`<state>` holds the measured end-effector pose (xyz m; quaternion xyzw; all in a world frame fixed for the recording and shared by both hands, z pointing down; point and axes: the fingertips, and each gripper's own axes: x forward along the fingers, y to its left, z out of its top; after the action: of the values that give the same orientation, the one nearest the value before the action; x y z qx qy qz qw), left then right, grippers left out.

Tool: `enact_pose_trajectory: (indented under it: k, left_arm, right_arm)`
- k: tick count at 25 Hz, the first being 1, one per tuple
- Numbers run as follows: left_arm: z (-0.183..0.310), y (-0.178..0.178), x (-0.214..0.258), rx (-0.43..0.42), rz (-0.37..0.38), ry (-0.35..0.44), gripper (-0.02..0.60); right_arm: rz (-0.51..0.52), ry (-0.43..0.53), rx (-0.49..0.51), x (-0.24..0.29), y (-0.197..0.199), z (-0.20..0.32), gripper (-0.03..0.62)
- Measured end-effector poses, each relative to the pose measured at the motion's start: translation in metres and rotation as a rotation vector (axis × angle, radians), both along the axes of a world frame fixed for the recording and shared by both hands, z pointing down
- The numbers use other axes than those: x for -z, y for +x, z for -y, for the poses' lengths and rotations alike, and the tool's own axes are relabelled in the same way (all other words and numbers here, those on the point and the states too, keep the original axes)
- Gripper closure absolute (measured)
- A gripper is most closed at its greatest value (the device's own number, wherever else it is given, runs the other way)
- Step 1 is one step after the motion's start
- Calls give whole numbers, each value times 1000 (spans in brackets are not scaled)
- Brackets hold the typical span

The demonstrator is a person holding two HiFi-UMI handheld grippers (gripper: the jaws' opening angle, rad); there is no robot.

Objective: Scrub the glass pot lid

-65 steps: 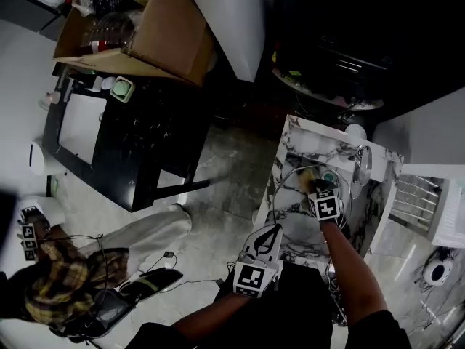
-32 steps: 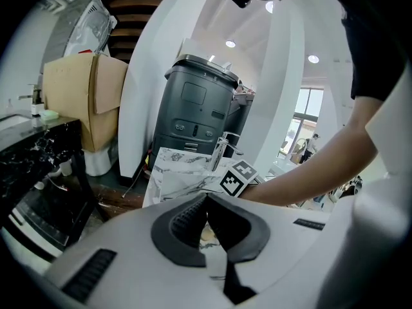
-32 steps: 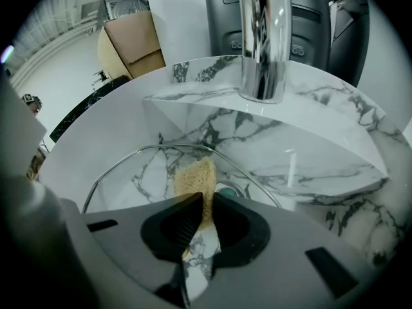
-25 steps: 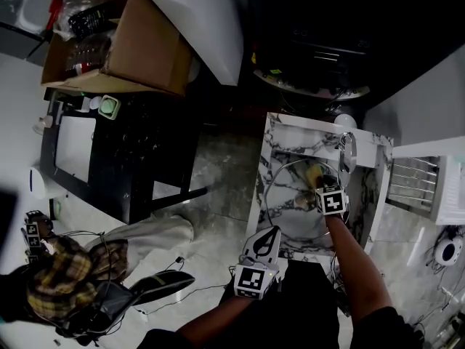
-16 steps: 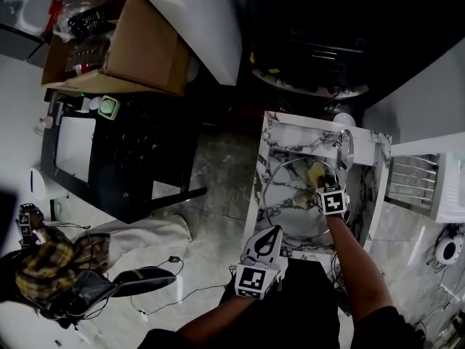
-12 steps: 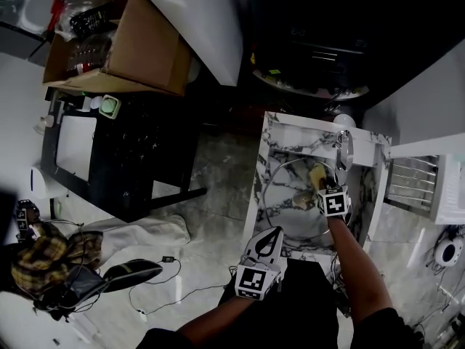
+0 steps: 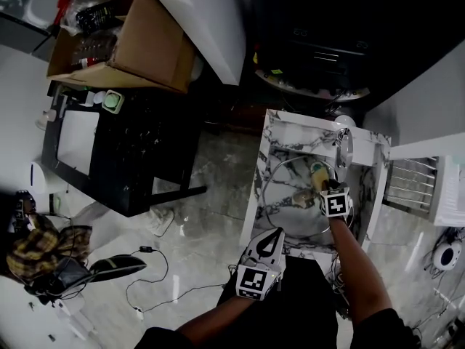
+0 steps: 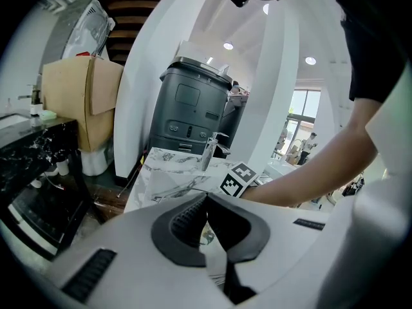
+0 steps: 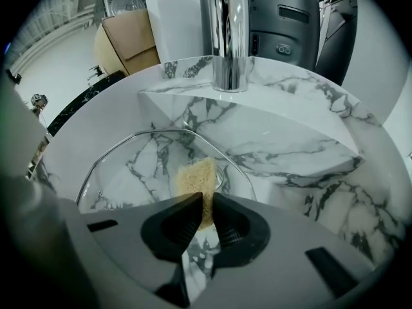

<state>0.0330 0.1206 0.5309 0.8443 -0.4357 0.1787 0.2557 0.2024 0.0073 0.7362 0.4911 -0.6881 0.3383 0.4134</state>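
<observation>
In the head view the glass pot lid (image 7: pixel 283 195) lies in the marble sink (image 7: pixel 272 140) below the faucet (image 7: pixel 344 147). The right gripper (image 7: pixel 320 182) holds a yellow sponge (image 7: pixel 317 171) over it, and the left gripper (image 7: pixel 273 235) hangs just outside the sink's near edge. The left gripper view shows its jaws closed together on nothing (the other gripper's marker cube sits beyond them). The right gripper view shows those jaws clamped on the sponge, whose free end touches the lid near its middle.
</observation>
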Motion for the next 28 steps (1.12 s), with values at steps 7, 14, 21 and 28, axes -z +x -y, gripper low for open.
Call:
enact_pose_trajectory:
  k: [7, 14, 21, 28]
  left_arm:
    - [-6, 3, 4, 14, -8, 4, 566]
    - [-9, 7, 6, 13, -6, 9, 566]
    - [-10, 4, 11, 16, 1, 19, 566]
    - [-8, 0, 10, 24, 4, 20, 566]
  right_arm:
    - [-8, -19, 2, -1, 4, -12, 537]
    - [-16, -30, 15, -2, 7, -22, 537]
    - [-57, -54, 93, -1, 6, -34, 537]
    - [-55, -71, 103, -4, 6, -47, 537]
